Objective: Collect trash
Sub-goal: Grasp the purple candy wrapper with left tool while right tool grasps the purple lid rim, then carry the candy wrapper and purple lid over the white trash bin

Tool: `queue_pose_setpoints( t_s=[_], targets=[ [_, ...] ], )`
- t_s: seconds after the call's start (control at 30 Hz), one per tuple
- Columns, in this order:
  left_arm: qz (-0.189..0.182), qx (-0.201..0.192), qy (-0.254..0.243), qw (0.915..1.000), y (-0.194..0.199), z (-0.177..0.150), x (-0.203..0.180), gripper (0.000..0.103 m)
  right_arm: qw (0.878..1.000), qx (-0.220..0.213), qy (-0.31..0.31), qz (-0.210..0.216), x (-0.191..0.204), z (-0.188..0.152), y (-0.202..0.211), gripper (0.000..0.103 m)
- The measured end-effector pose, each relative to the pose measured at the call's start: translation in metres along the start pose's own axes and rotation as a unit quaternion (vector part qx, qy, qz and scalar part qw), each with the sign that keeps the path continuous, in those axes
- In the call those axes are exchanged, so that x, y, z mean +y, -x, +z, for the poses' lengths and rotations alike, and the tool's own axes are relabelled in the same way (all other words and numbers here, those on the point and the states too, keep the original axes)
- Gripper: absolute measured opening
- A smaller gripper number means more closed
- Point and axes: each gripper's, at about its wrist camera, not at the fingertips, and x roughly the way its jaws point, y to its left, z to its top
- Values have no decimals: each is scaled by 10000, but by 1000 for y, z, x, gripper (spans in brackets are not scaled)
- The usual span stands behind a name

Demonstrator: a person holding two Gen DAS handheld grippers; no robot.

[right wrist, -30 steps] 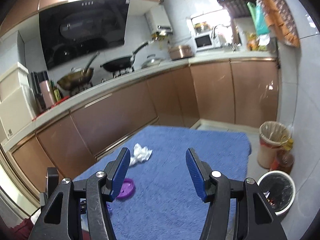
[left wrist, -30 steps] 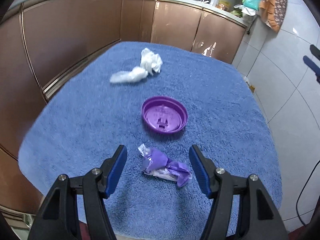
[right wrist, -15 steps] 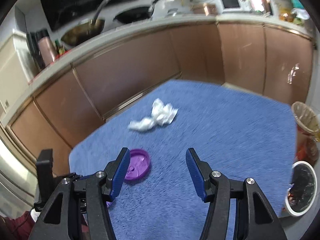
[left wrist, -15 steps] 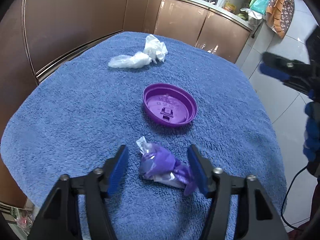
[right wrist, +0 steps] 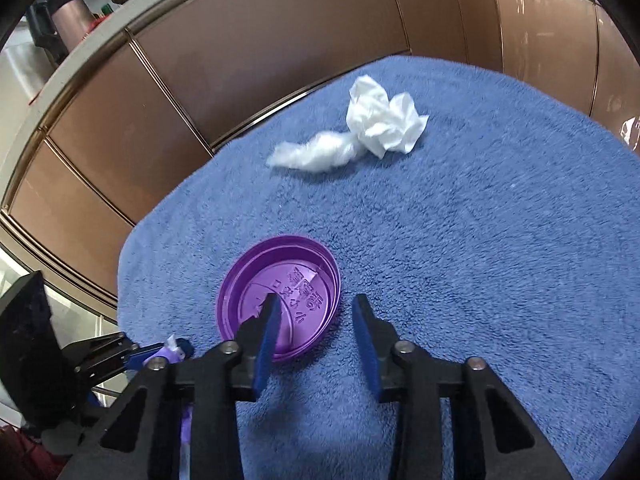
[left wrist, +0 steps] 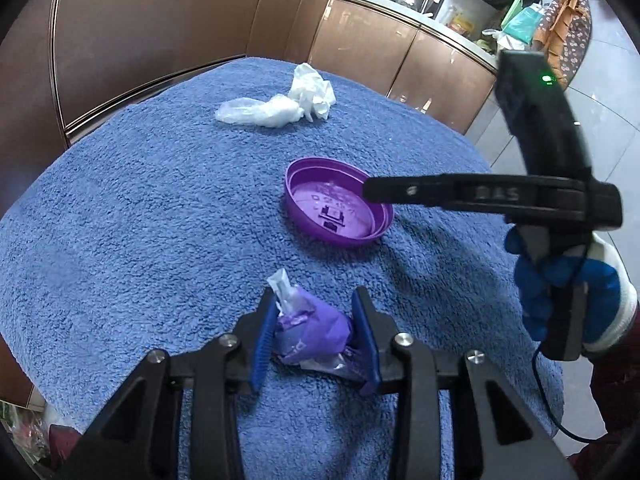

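Two claws work the blue desk [left wrist: 120,216]: the left claw [left wrist: 314,332] is clamped on the purple wrapper [left wrist: 310,332] at the near edge, while the right claw [right wrist: 314,336], parted, straddles the purple lid's [right wrist: 296,292] right rim, nearer it.

Blue towel [left wrist: 140,220] covered tabletop; on it lay purple lid [left wrist: 338,214], white tissue [left wrist: 310,90] w/ clear plastic wad [left wrist: 256,112], purple wrapper [left wrist: 310,332].
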Motion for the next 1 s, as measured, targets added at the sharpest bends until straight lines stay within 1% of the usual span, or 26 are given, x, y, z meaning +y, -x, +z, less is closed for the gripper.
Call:
queue_pose_setpoints(
  t_s=[0.2,0.33,0.5,0.63,0.87,1.0],
  targets=[
    [-6,-53,-12,10000,5,-3,-5,35,9998,180,-122,-13,-7,-1,-11,17],
    [-20,-125,-18,9999,13,-7,-10,35,9994,258,-240,12,-11,0,-16,13],
    [30,-255,-71,9996,28,-12,-17,35,9990,186,-394,38,-14,-6,-11,7],
    [70,-333,-151,9993,38,-13,-22,35,9991,1,-425,17,-13,-11,6,5],
    [87,-480,-284,9984,57,-12,-38,35,9988,-379,-303,-88,-15,-28,56,5],
    [85,-509,-479,9975,64,-11,-53,35,9971,-652,-364,-141,-13,-38,81,5]
  ],
)
